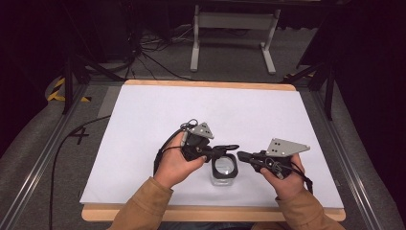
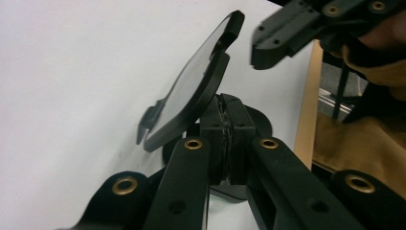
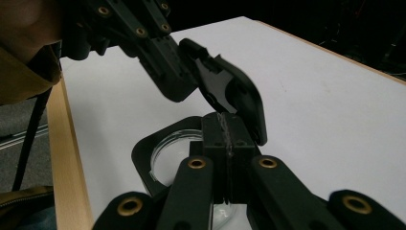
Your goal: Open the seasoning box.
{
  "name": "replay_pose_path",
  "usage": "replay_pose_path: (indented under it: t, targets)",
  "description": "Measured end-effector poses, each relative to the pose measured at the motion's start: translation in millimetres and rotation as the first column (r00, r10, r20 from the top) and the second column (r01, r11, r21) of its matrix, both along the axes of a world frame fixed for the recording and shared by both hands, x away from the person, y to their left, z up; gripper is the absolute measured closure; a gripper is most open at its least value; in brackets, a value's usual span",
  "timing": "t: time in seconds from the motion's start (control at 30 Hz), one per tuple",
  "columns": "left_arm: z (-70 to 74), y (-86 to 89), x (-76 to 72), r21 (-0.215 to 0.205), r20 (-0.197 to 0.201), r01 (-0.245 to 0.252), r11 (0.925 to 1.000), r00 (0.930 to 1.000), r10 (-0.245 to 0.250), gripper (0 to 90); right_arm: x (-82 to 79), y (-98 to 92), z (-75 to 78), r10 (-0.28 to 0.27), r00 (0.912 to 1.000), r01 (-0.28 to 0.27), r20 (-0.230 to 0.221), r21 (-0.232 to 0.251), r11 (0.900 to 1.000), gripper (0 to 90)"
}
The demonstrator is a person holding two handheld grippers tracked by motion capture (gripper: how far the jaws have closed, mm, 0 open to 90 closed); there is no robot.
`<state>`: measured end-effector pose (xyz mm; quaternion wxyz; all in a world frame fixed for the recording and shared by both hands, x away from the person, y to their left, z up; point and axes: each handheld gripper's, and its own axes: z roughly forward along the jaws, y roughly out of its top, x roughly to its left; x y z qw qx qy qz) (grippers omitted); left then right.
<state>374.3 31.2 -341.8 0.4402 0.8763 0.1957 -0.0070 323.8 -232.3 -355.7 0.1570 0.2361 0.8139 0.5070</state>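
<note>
Nearest the camera in the high view, two tan sleeves [image 1: 143, 208] come in from the bottom edge, cut off at the forearms. The left hand [image 1: 176, 165] holds the left gripper [image 1: 216, 151], and the right hand [image 1: 283, 181] holds the right gripper [image 1: 241, 155]; the two tips point toward each other, close together, above a clear square jar [image 1: 224, 170] that stands on the white table [image 1: 143, 124] near its front edge.

The jar's black lid [image 1: 225, 148] is hinged and stands raised at a slant. The left gripper view shows the lid [image 2: 191, 91] just past that gripper's own jaws, which are pressed together with nothing visible between the pads. Whether those jaws touch the lid's lower edge is hard to make out, since the closed tips cover the hinge area.

The right gripper view shows its own jaws likewise fully closed and empty, their tips in front of the jar's open mouth [image 3: 172, 148]. Beyond them the lid [image 3: 234, 96] tilts over the opening, with the left gripper's jaws pushed against the lid's upper side; the contact itself is dark and partly hidden. The jar's lower body is concealed behind the jaws.

Farther off, the tabletop is bare to its wooden far edge [image 1: 210, 84]; behind it a pale stand [image 1: 234, 33] rises from dark floor, its top cut off.
</note>
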Motion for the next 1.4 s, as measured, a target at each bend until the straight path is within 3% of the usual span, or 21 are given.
replay_pose_path:
  t: [0.3, 0.43, 0.47, 0.6, 0.77, 0.97, 1.23, 1.4]
  targets:
    - [-2.0, 3.0, 14.0, -0.058, 0.001, -0.051, 0.997, 0.9987, 0.051, 88.9, -3.4, -3.2, -7.0, 0.013, 0.9977, -0.015, -0.066, -0.036, 0.999, 90.0]
    - [-2.5, 3.2, 17.9, -0.064, 0.003, -0.056, 0.9964, 0.9984, 0.056, 88.9, -3.2, -4.3, -13.4, -0.009, 0.9964, 0.002, -0.085, -0.08, 0.997, 90.0]
    - [-2.7, 3.2, 19.7, -0.068, 0.007, -0.059, 0.9959, 0.9982, 0.06, 88.9, -1.4, -5.9, -20.1, -0.024, 0.9939, 0.013, -0.107, -0.1, 0.995, 90.0]
    - [-2.3, 3.9, 24.1, -0.074, 0.004, -0.063, 0.9952, 0.998, 0.064, 88.9, 0.3, -7.1, -27.2, -0.033, 0.9896, 0.016, -0.14, -0.118, 0.993, 90.0]
    - [-2.2, 4.3, 27.0, -0.095, 0.005, -0.072, 0.9929, 0.9973, 0.073, 88.9, -0.2, -1.7, -41.0, -0.039, 0.9813, 0.0, -0.188, -0.205, 0.979, 90.0]
    - [-3.1, 5.2, 30.3, -0.106, -0.005, -0.083, 0.9909, 0.9966, 0.083, 88.6, -2.1, 5.6, -52.2, -0.028, 0.972, -0.033, -0.233, -0.252, 0.967, 90.0]
    - [-3.8, 5.3, 33.5, -0.111, -0.016, -0.091, 0.9896, 0.9958, 0.09, 88.8, -6.9, 10.8, -55.8, -0.009, 0.9594, -0.072, -0.282, -0.276, 0.958, 90.0]
    - [-4.0, 5.6, 34.1, -0.115, -0.023, -0.089, 0.9895, 0.996, 0.087, 88.7, -7.4, 12.0, -56.4, -0.003, 0.9586, -0.079, -0.285, -0.275, 0.958, 90.0]
